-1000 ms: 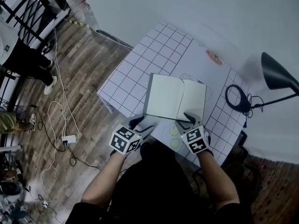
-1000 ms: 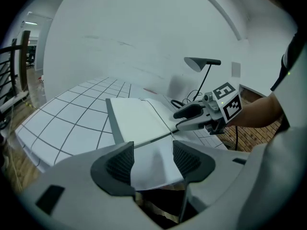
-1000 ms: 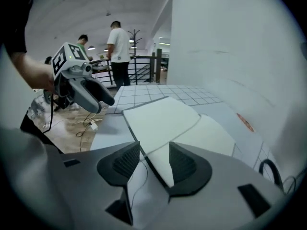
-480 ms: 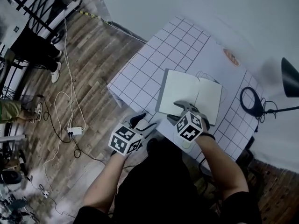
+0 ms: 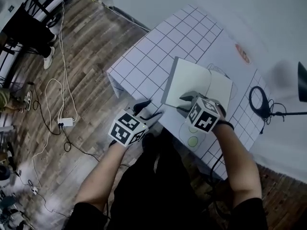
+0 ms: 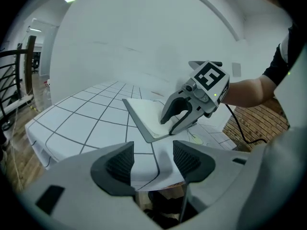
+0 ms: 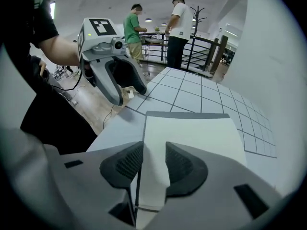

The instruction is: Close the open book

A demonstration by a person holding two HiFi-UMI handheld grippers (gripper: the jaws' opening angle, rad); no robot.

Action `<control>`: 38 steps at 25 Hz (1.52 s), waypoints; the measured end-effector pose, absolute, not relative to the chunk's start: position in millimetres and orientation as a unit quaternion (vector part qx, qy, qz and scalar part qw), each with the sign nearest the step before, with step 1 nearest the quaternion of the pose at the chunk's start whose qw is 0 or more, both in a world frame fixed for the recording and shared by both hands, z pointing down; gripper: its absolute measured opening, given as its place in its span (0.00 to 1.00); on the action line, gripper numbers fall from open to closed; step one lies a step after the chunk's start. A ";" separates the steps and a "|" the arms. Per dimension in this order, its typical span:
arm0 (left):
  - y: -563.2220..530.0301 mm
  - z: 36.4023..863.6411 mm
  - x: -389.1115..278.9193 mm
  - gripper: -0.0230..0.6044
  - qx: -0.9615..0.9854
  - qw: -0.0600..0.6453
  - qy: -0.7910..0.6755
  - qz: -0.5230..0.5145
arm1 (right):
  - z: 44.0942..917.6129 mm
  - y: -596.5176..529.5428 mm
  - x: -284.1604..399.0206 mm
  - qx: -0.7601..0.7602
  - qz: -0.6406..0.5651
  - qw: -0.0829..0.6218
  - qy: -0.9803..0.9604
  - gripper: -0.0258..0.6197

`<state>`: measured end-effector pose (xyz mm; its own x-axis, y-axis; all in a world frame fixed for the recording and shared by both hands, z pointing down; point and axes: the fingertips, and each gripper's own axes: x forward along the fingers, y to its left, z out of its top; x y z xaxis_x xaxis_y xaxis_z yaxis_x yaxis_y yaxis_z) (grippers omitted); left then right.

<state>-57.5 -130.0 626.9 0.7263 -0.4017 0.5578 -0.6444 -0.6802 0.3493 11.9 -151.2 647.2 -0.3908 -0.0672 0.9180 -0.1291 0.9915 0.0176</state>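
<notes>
The open book (image 5: pixel 194 83) lies with blank white pages up on the gridded table (image 5: pixel 153 56). A grey cover edge shows along its left side. My right gripper (image 5: pixel 181 104) points steeply down at the near edge of the book's left half. Its jaws are closing and straddle that edge (image 7: pixel 144 143), one pad over the page and one off it; no pressing on the book shows. From the left gripper view, the right gripper (image 6: pixel 169 124) stands at the book (image 6: pixel 148 114). My left gripper (image 5: pixel 149 108) hovers open and empty over the table's near left edge.
A printed sheet with green dots (image 5: pixel 193 140) lies near the table's front edge. A coiled black lamp cable (image 5: pixel 261 104) sits at the right. Cables and a power strip (image 5: pixel 64 122) lie on the wooden floor to the left. Two people (image 7: pixel 180 25) stand beyond a railing.
My right gripper slid left along the book's near edge, from the right page to the left half, and rolled over. Its jaws opened wider, then narrowed. The left gripper edged slightly toward the table.
</notes>
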 end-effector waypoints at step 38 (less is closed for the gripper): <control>-142.3 615.5 2.0 0.42 0.911 0.240 -0.230 0.244 | 576.5 -154.2 58.8 0.232 0.058 0.416 -0.877 0.04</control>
<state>2.0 -142.3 615.5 0.7751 -0.3009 0.5557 -0.5358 -0.7790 0.3256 58.8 -154.2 576.5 -0.5455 -0.3589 0.7574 -0.4557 0.8854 0.0913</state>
